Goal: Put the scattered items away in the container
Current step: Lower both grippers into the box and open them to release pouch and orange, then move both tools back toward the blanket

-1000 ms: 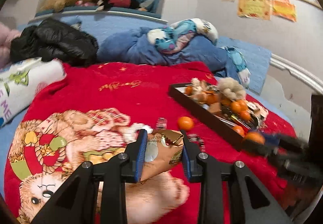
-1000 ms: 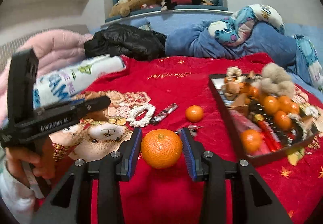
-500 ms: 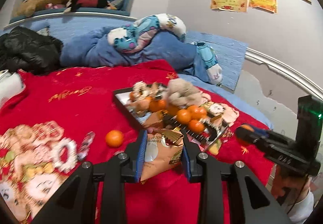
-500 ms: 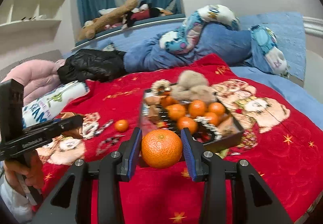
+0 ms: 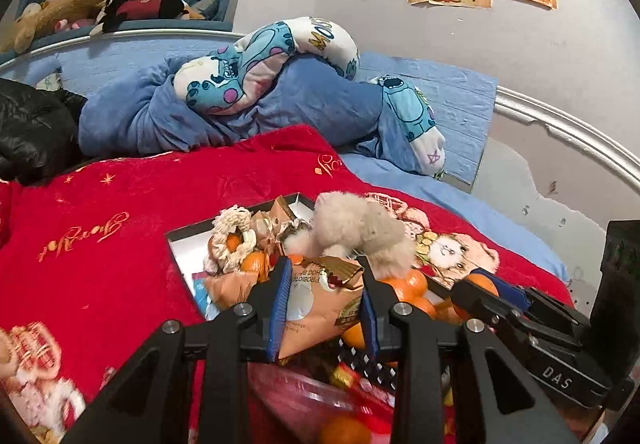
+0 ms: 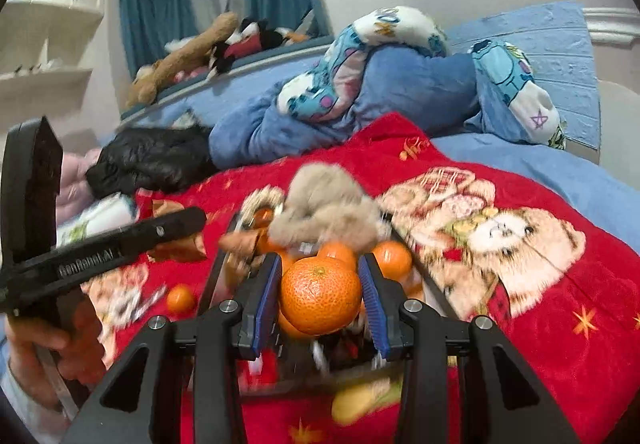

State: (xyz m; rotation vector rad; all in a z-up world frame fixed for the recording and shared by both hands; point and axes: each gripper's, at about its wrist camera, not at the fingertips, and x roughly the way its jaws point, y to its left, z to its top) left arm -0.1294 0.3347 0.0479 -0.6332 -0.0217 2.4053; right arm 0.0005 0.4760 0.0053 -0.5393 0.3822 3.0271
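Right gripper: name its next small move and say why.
Probably lower a little and open. The right gripper is shut on a tangerine that already hangs over the tray, which is heaped with other tangerines and a fluffy toy, so a low release should keep it from rolling off.

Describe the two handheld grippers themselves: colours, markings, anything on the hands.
Both are black frames with silver bolts and blue ribbed pads. The left gripper reads "GenRobot.AI" along its side; the right gripper shows "DAS". A bare hand with a pale cuff holds the left one.
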